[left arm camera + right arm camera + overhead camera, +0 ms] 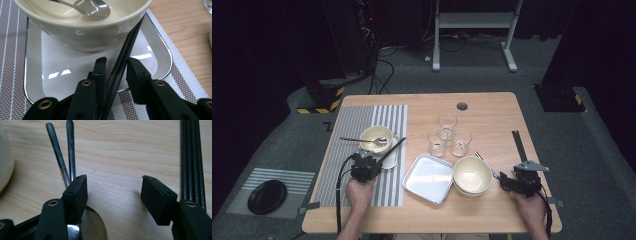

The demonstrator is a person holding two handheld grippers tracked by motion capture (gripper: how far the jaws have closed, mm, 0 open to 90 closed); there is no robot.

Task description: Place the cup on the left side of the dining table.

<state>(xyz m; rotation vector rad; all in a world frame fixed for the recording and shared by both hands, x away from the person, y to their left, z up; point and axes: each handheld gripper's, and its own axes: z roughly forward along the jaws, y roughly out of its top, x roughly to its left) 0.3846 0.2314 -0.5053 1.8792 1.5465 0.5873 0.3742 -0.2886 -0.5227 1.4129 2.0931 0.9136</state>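
Roughly at the near left of the desk (492, 107), the left gripper (116, 61) has a pair of black chopsticks (125, 57) between its fingers (100, 70). The fingers stand close on either side of the pair; whether they actually pinch it cannot be told. The chopsticks are thin, straight and matte black with fine lengthwise grooves. They slant up across the rim of a white metal-edged tray (33, 62) and past a cream bowl (82, 37) that holds a steel spoon (92, 7), all on a striped placemat (7, 62). They are probably light, stiff and apt to roll or split apart, so a hold on both sticks together near the middle looks safest. The right gripper (113, 185) rests low over the bare wood with its fingers spread, holding nothing.
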